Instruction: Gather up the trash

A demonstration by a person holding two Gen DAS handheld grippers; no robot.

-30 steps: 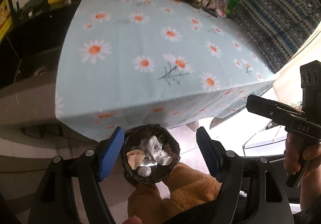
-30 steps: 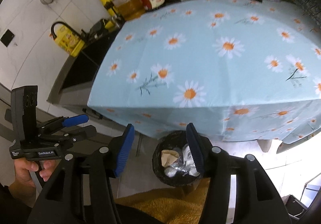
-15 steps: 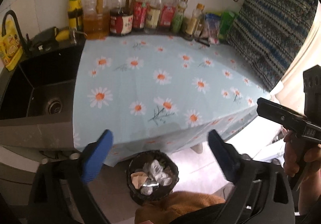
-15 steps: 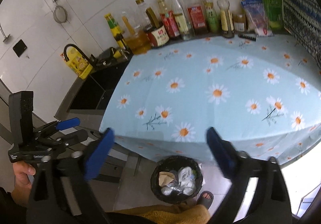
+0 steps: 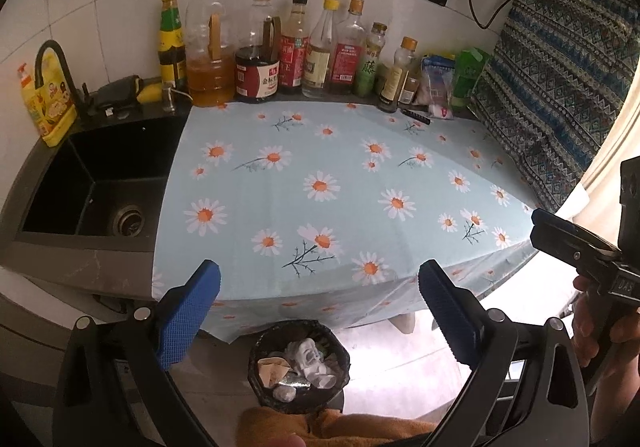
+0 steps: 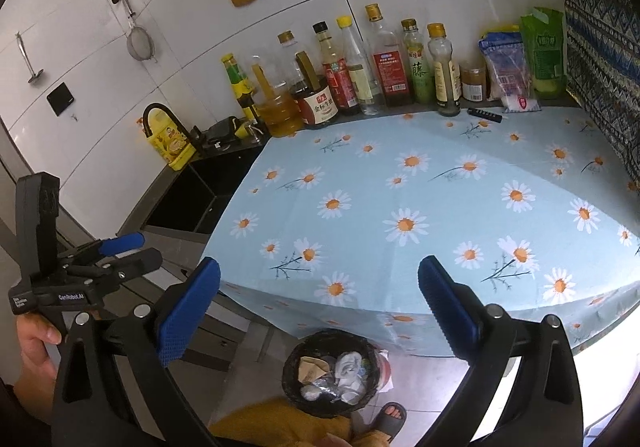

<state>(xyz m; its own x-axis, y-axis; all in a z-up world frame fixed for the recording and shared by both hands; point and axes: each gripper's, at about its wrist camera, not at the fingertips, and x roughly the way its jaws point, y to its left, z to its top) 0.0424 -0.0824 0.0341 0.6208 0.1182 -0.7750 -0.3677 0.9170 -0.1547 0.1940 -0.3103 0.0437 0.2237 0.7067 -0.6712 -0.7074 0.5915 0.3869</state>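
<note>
A small black trash bin (image 5: 256,359) (image 6: 290,371) stands on the floor below the front edge of the table. It holds crumpled white paper (image 5: 308,357) (image 6: 350,365), a brown paper scrap (image 5: 272,367) and a bit of foil (image 5: 294,381). My left gripper (image 5: 320,271) hangs well above the bin, open, with nothing between its blue pads. My right gripper (image 6: 319,265) is beside it at a similar height; its jaws are opening and nothing lies between them. The daisy tablecloth (image 5: 320,187) (image 6: 400,187) is bare of trash.
Oil and sauce bottles (image 5: 296,55) and packets (image 6: 544,51) line the back wall. A black sink (image 5: 100,183) lies left of the table, and a patterned cloth (image 5: 560,87) hangs on the right. A sandalled foot (image 6: 390,417) and orange clothing (image 5: 340,427) are by the bin.
Both grippers have risen and tilted up from just over the bin, which now looks smaller. Their jaws have spread wide. The trash stays in the bin.
</note>
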